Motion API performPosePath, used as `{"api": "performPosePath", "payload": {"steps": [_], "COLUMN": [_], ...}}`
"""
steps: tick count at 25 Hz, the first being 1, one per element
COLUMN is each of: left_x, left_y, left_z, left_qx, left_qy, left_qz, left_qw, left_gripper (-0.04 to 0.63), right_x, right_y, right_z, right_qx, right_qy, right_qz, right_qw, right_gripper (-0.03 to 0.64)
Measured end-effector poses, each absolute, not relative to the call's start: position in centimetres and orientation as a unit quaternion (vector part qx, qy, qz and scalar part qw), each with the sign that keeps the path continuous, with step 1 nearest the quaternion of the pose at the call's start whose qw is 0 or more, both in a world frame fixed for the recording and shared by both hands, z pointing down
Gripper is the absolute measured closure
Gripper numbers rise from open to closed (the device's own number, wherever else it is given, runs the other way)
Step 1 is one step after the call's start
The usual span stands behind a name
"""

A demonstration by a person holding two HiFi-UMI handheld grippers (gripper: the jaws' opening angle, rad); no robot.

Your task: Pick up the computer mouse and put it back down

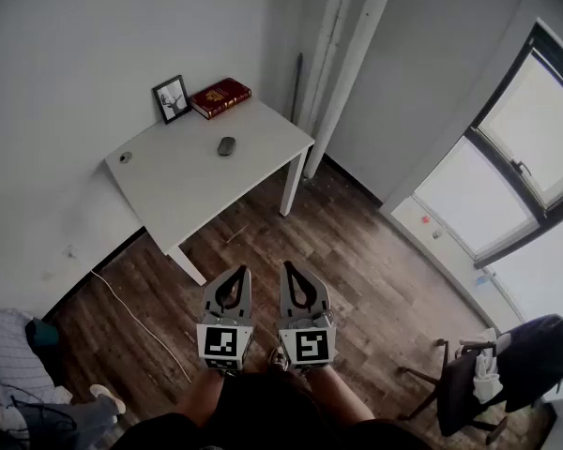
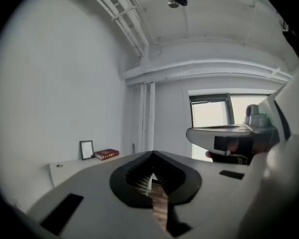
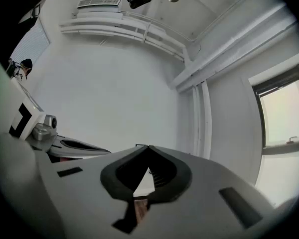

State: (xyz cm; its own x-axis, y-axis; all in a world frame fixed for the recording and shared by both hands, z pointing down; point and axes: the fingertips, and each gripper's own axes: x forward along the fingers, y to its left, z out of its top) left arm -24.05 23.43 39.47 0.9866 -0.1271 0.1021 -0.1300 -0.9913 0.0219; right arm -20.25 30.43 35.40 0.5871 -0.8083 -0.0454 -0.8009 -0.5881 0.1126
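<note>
The wooden floor (image 1: 357, 251) fills most of your view, and the white tabletop (image 1: 197, 181) stands on it, pushed against the wall. A dark chair (image 1: 507, 373) draped with clothes sits far from the tabletop, off to its right.

You hold the left gripper (image 1: 242, 270) and the right gripper (image 1: 287, 266) side by side over bare floor, short of the tabletop's near edge. Both point roughly level toward it. That reads as an idle carrying pose, with the approach not yet begun. On each gripper the fingers are pressed together with nothing between them, which suits that pose.

At the tabletop's far edge, by the wall, lie a red book (image 1: 220, 97) and, just left of it, an upright picture frame (image 1: 172, 98). Both seem kept clear of the working middle.

The computer mouse (image 1: 226, 145) lies alone on the tabletop, toward its far right part and a little nearer you than the book. It is well apart from both pairs of fingers. You would need to come up to the tabletop and spread one pair before any pick-up.
</note>
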Motion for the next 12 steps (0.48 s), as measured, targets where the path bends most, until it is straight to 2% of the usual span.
{"api": "performPosePath", "payload": {"steps": [12], "left_x": [-23.36], "left_y": [24.28], "left_z": [39.06], "left_qx": [0.997], "left_qy": [-0.057], "left_qz": [0.052], "left_qw": [0.005], "left_gripper": [0.594], "right_x": [-19.97], "right_y": [30.92], "right_z": [35.51], "right_qx": [0.888], "right_qy": [-0.457], "right_qz": [-0.045], "right_qw": [0.026], "right_gripper": [0.597]}}
